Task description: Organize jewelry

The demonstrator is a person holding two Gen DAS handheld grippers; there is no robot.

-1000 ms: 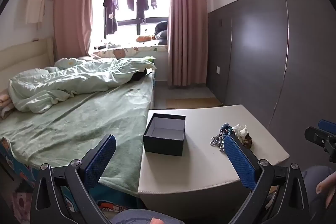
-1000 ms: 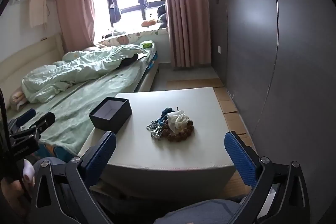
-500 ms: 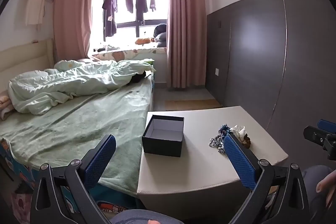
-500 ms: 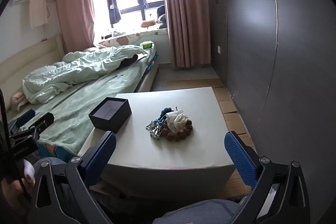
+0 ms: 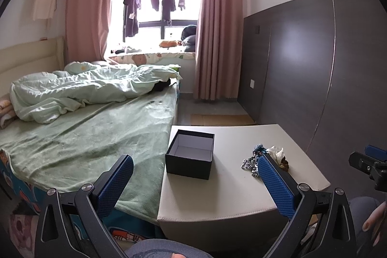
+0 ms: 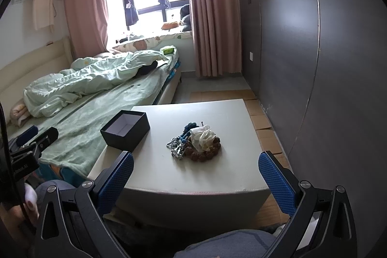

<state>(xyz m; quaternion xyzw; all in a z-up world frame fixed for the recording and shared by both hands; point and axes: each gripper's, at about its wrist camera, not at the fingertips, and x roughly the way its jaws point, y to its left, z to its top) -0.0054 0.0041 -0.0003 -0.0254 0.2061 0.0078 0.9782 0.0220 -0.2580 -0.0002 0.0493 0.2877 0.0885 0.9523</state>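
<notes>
A pile of jewelry [image 6: 194,143] lies on the white low table [image 6: 217,175]: a brown bead bracelet, a silver chain, blue beads and a white piece on top. It also shows in the left wrist view [image 5: 264,156], partly behind my blue finger pad. An open, empty black box [image 6: 125,131] [image 5: 191,154] stands at the table's left edge. My left gripper [image 5: 193,185] is open and empty, short of the table's near edge. My right gripper [image 6: 196,180] is open and empty, also short of the near edge.
A bed with a green sheet [image 5: 84,142] borders the table on the left. A dark panelled wall [image 6: 326,64] runs along the right. Cardboard sheets [image 6: 261,113] lie on the floor by the wall. The person's knees are below both grippers.
Both grippers stay open and nearly still; the left wrist view has tilted down slightly.
</notes>
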